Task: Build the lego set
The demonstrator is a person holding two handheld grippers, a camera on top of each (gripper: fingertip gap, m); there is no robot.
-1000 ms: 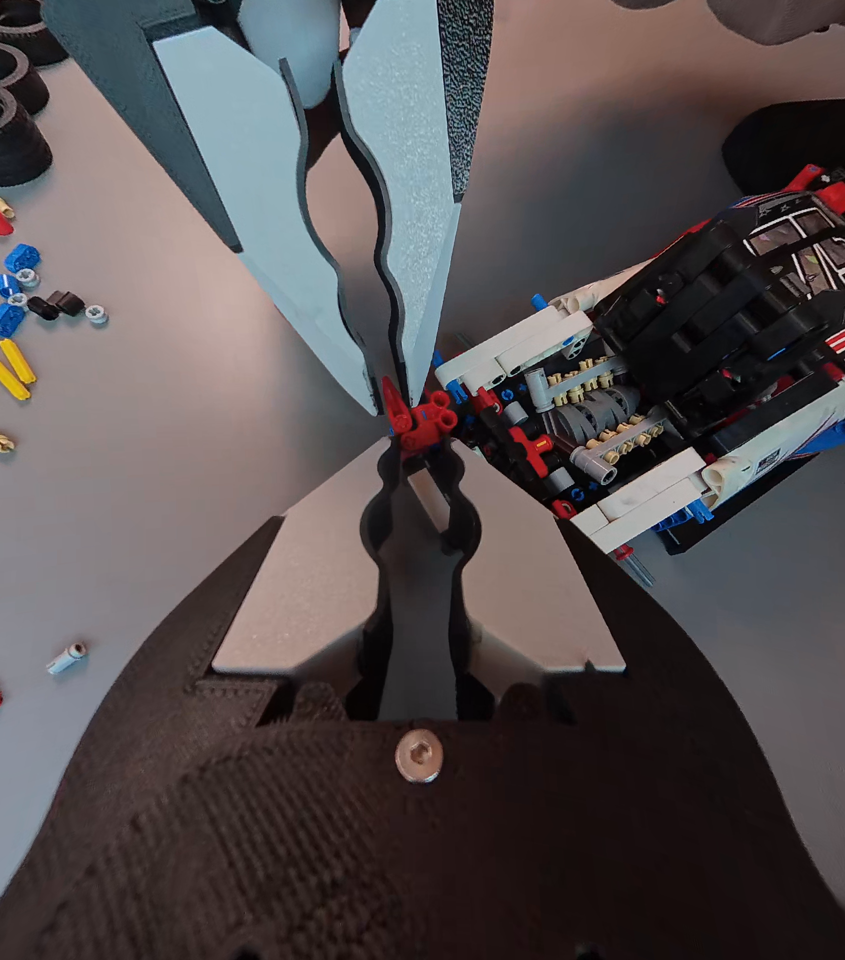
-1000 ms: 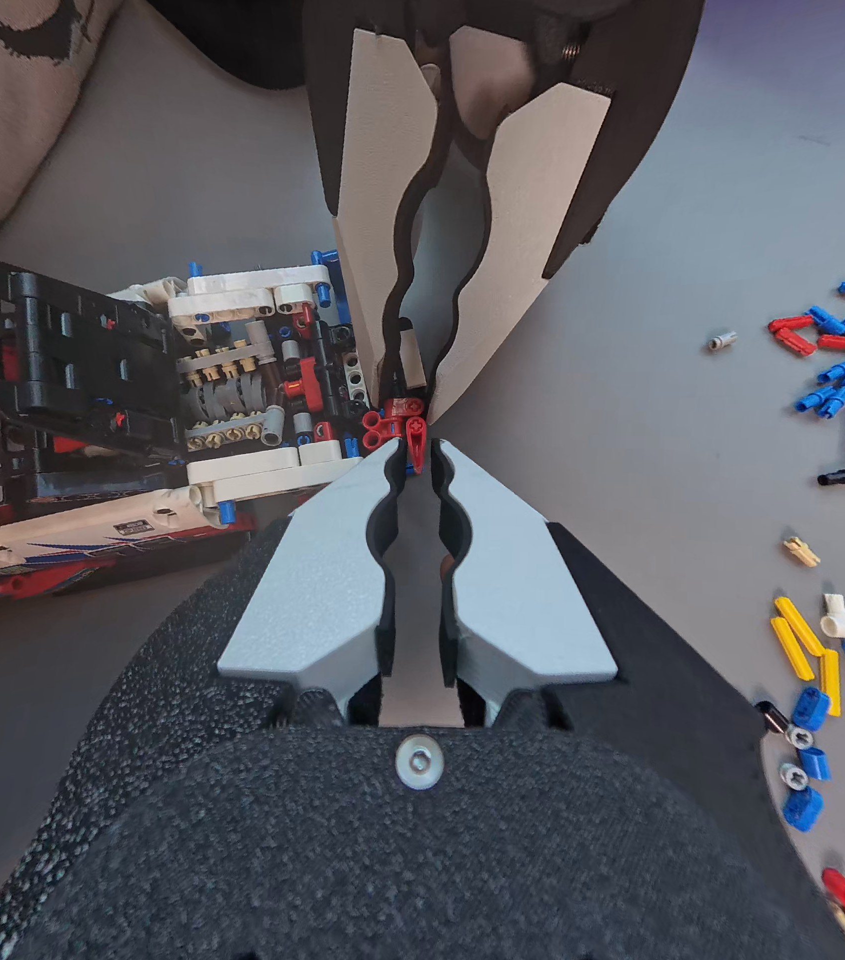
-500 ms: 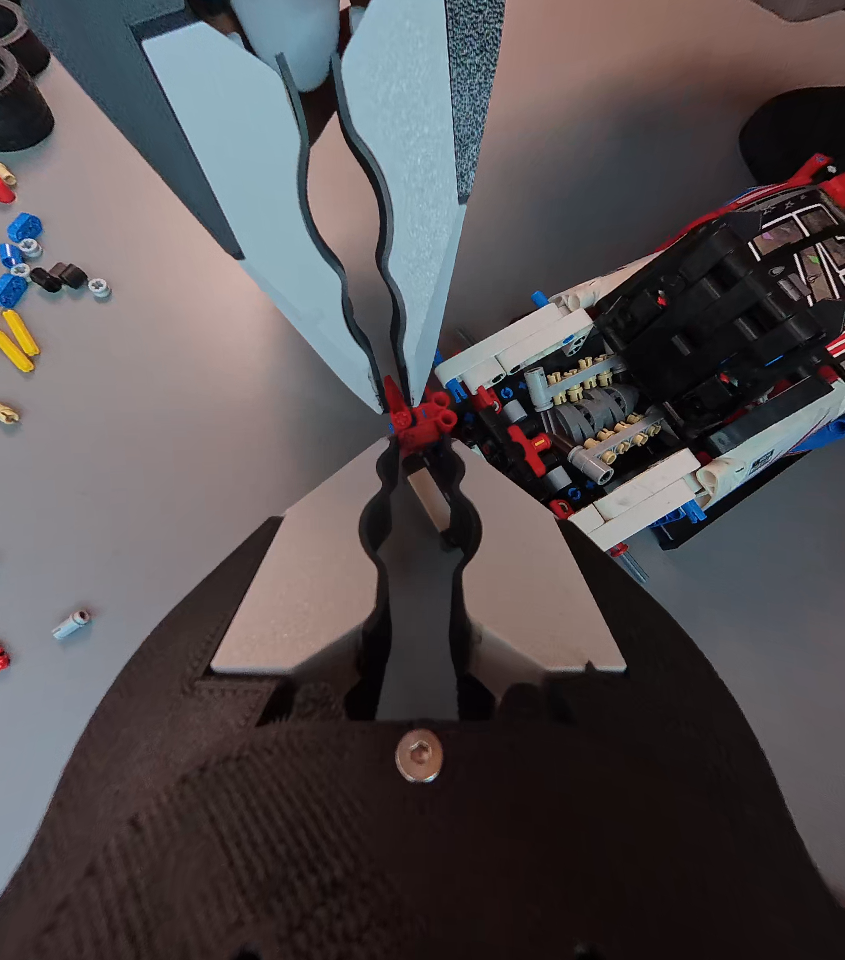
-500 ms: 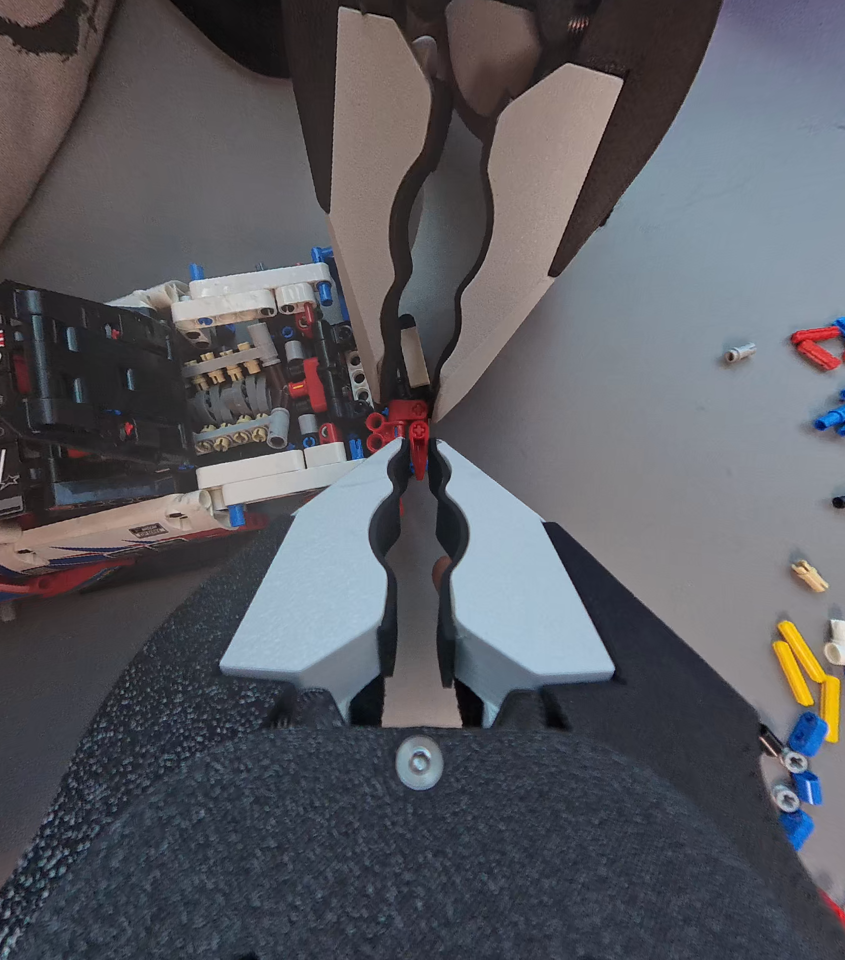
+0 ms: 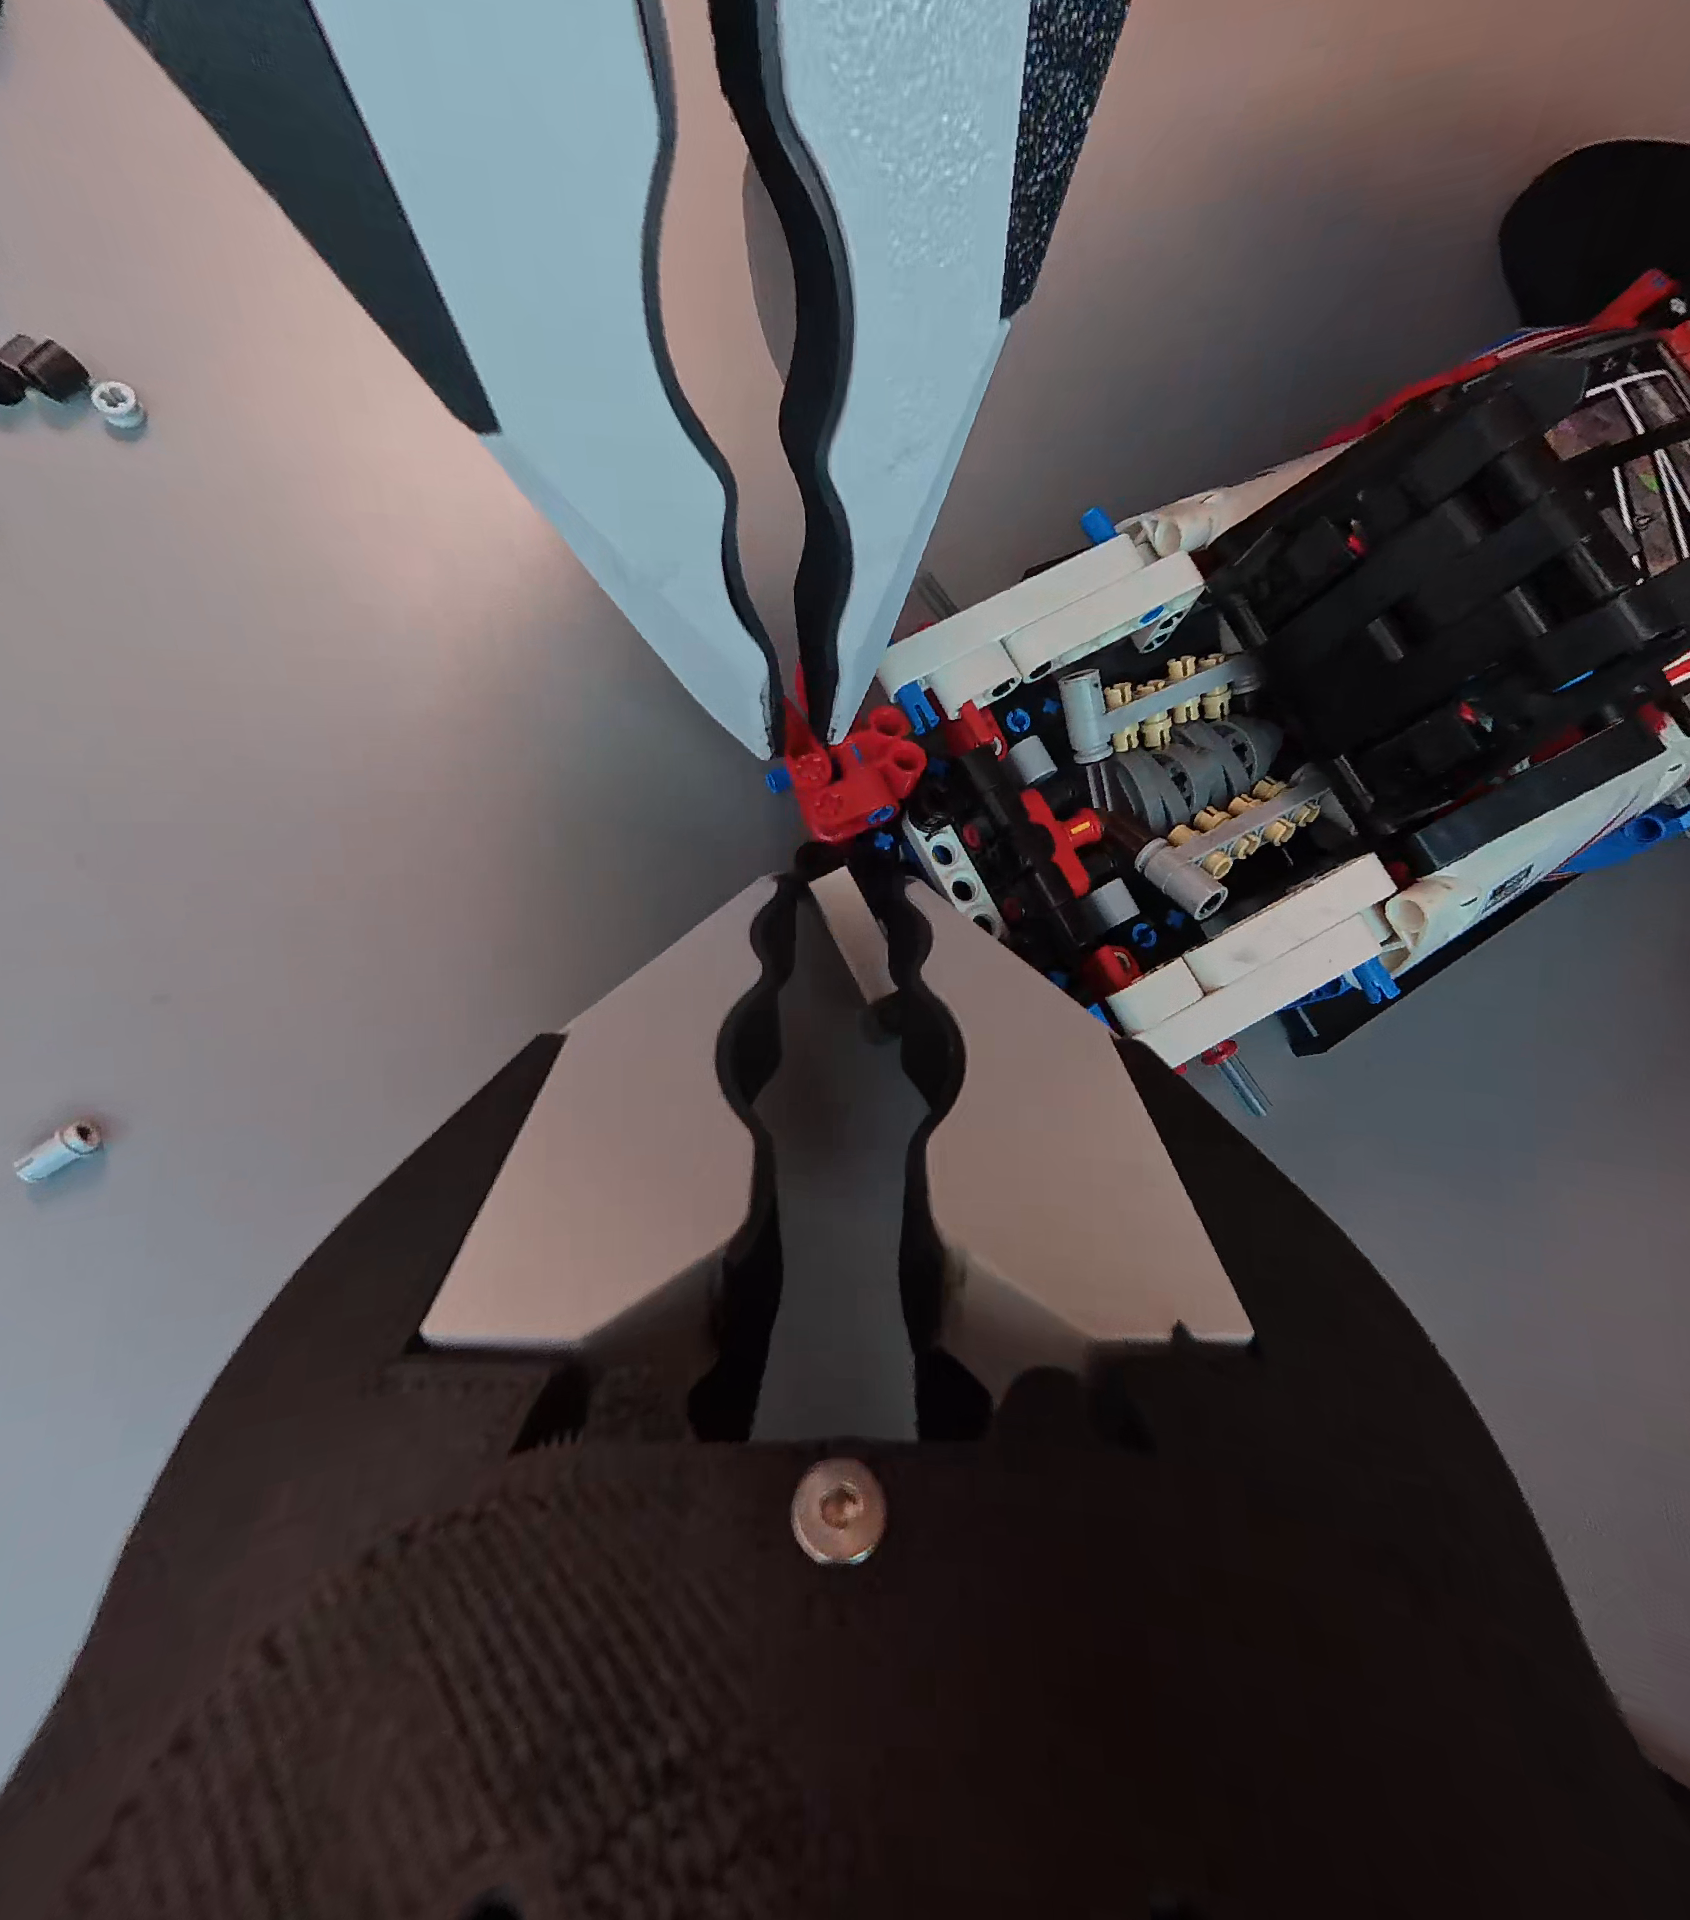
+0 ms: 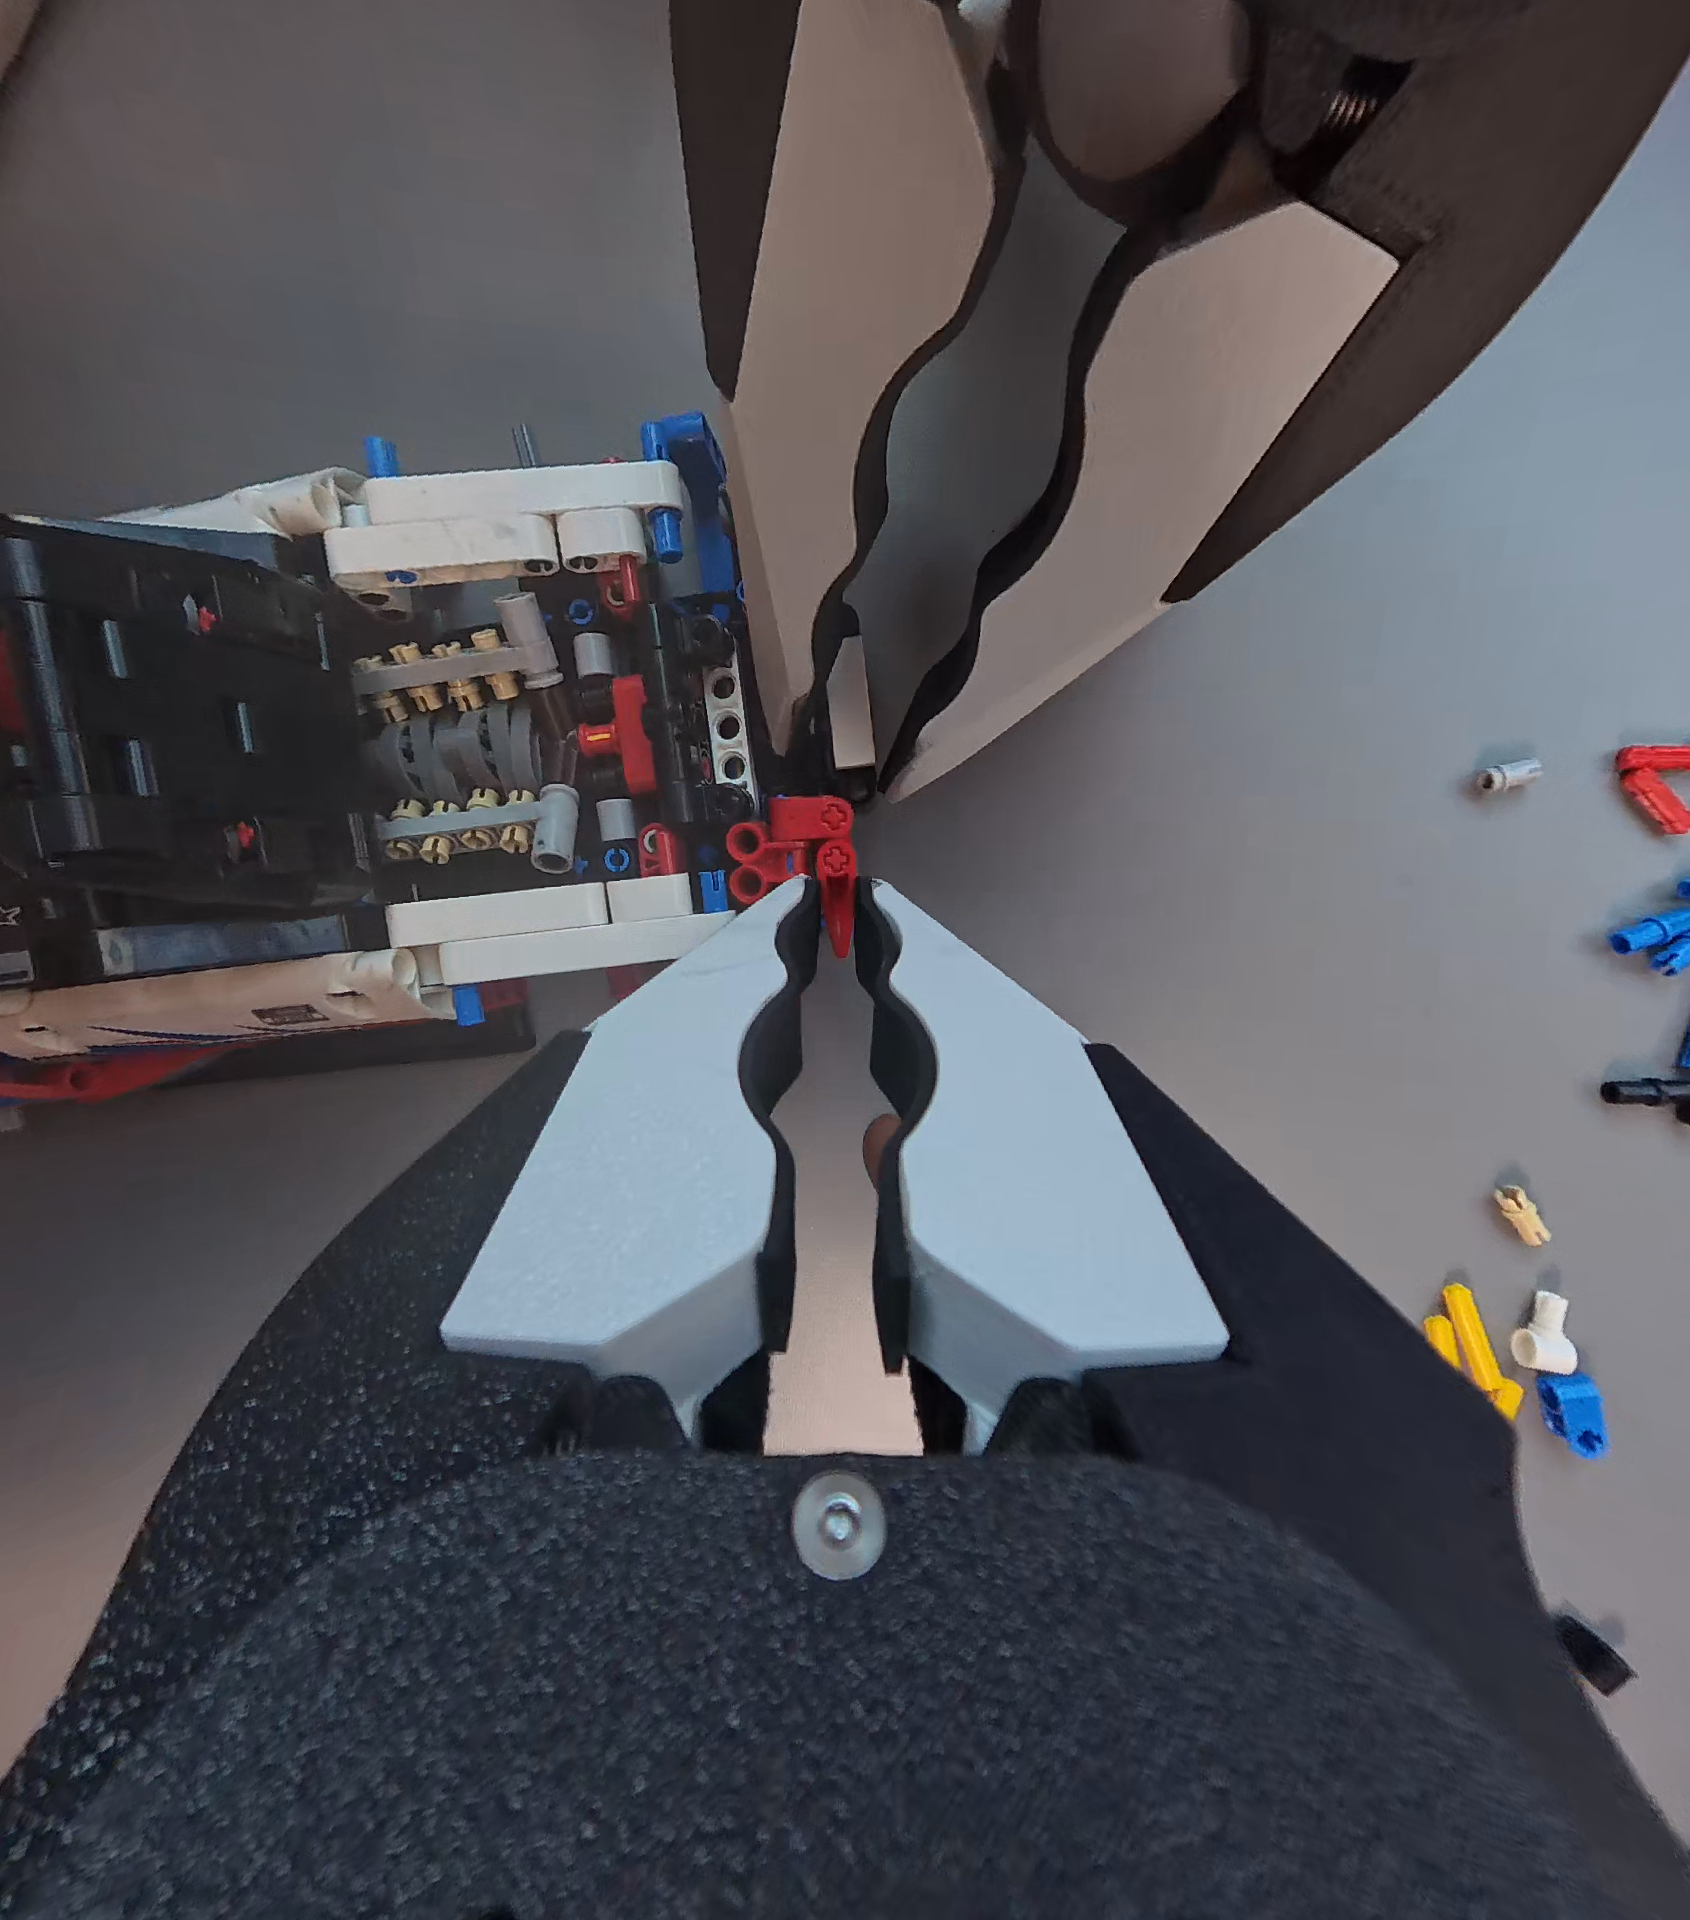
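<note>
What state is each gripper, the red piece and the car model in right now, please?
left gripper: shut on a thin black part at the car's rear.
right gripper: shut on the red piece.
red piece: held against the red connector cluster.
car model: partly built, engine exposed, resting on the table.

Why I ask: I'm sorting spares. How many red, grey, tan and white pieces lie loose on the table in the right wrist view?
Red pins: 3
Grey pin: 1
Tan connector: 1
White connector: 1
Total: 6

Car's [image 6: 197, 790] front end (nose) — cut off at frame edge
</note>
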